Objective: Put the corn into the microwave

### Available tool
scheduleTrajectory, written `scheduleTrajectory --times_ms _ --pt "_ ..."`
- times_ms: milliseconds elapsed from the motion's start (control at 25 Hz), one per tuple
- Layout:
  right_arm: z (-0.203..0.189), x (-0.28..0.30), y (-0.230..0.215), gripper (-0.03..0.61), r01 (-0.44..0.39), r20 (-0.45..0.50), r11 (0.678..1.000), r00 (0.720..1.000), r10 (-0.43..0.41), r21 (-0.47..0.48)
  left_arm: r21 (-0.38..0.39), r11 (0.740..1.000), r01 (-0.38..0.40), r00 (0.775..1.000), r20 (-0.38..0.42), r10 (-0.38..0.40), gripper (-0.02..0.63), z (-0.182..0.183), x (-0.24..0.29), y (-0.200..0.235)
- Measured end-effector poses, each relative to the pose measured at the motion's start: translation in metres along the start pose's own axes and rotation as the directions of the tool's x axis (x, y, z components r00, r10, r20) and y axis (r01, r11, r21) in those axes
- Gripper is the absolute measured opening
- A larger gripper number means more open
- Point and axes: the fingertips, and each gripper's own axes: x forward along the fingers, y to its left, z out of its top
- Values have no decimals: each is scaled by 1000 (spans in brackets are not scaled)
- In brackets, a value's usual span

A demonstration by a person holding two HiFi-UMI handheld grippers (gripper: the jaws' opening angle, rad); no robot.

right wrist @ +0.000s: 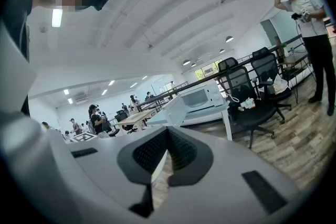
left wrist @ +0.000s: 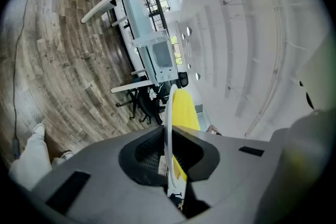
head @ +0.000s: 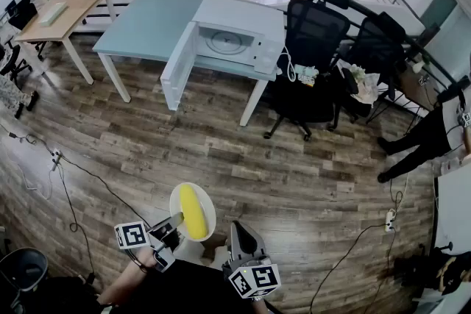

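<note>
**Corn on a plate, well short of the open microwave**

The left gripper [head: 175, 221] is clamping its jaws on the rim of a white plate [head: 208, 221], and the corn [head: 193, 210] is lying lengthwise on that plate. In the head view, plate and corn are hanging above the wooden floor [head: 221, 151], well apart from the microwave [head: 246, 13] and nearer the camera than it, with a broad stretch of floor lying between them.

In the left gripper view the plate [left wrist: 168, 118] is showing edge-on, running straight between the two dark pads of the left gripper [left wrist: 169, 157]. The corn [left wrist: 185, 110] is showing yellow on the right face of the plate, and the microwave [left wrist: 161, 55] is standing far off beyond the plate's upper edge.

The right gripper [head: 241, 230] is hovering just right of the plate, equally far from the microwave. Its jaws are standing together with nothing between them, and in its own view the right gripper [right wrist: 165, 152] is pointing towards the microwave [right wrist: 202, 97] across the floor.

The microwave is sitting on the right end of a pale blue desk [head: 147, 22]. Its door [head: 179, 64] is hanging wide open on its left side, and the round turntable inside is showing. Two black office chairs [head: 313, 48] are standing just right of the microwave.
</note>
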Motion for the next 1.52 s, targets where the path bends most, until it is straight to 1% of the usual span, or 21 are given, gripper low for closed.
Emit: scheduleTrajectory --times_ms 80,160,240,320,520,600,800,920,1120,1280,1440,1520 --pt "-7 5 13 8 15 7 1000 1000 -15 12 -2 1000 -10 1000 -12 10 26 12 -7 0" --pt "-10 10 22 8 23 10 1000 1000 -23 11 13 1000 -7 1000 -22 8 26 21 -13 2" --pt "-11 15 29 8 24 12 1000 1000 -24 1 -7 1000 4 1000 -20 -4 28 26 -16 1" --pt "-9 18 35 8 32 14 999 999 -31 -21 -26 1000 -4 1000 -19 4 27 29 -22 4" --pt "-13 22 44 8 36 5 998 999 -36 -48 -36 999 9 1000 -14 -10 28 35 -26 11" --pt "-14 20 46 8 43 3 997 999 -42 -64 -31 1000 3 1000 -16 -3 29 34 -29 13" --pt "-6 21 50 8 81 52 990 996 -75 -113 -23 1000 17 999 -29 -18 29 36 -29 11" --pt "-8 23 51 8 95 61 990 994 -89 -105 -16 1000 23 999 -29 -23 28 38 -30 10" --pt "-7 23 54 8 116 69 989 992 -110 -92 -31 999 35 999 -20 -36 29 44 -33 5" --pt "-7 33 52 8 117 72 989 991 -110 -90 -4 1000 30 999 -14 -30 29 56 -31 5" --pt "-4 46 50 8 110 77 990 992 -104 -82 38 999 14 1000 -21 -13 29 65 -29 9" --pt "-3 56 50 8 102 80 991 992 -96 -81 37 999 21 1000 -18 -20 29 70 -28 6"
